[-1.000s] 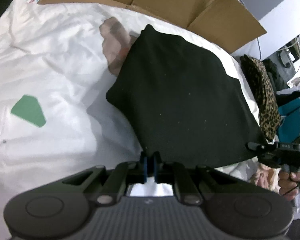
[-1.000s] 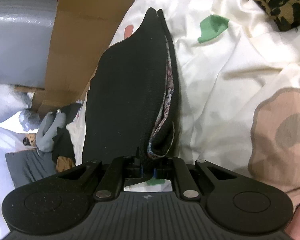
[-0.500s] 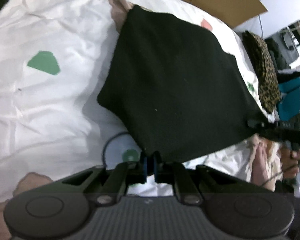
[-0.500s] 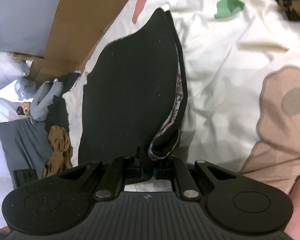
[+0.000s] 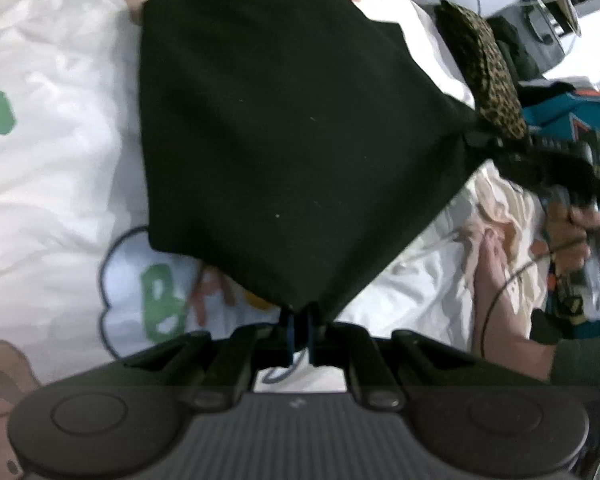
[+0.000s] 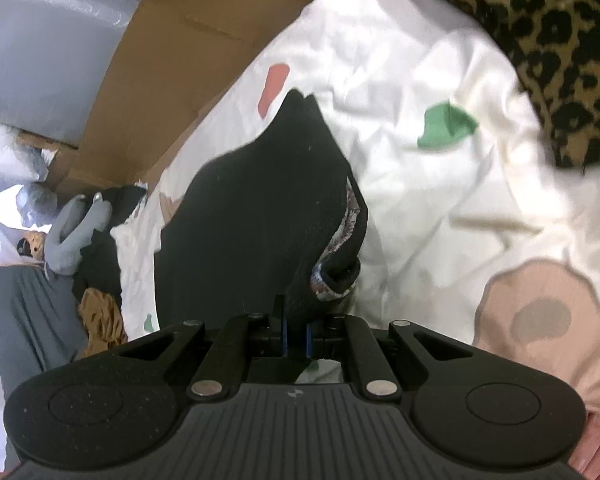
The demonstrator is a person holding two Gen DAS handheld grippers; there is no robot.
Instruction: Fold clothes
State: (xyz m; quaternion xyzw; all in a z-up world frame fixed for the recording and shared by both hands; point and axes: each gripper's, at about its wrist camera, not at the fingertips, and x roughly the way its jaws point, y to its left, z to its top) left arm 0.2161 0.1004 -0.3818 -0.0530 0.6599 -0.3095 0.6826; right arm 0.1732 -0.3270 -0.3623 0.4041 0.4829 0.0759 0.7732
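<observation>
— What could go wrong?

— My left gripper [image 5: 300,334] pinches only a thin corner of the black garment [image 5: 292,140]; sagging weight could pull it free. My right gripper [image 6: 295,336] is clamped on the opposite corner, where layers gape.

— Where's the cloth?

— Stretched between both, raised over the white sheet [image 6: 440,200].

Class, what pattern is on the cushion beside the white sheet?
Leopard print: tan with black spots on the cushion; right wrist view shows it best.
</observation>
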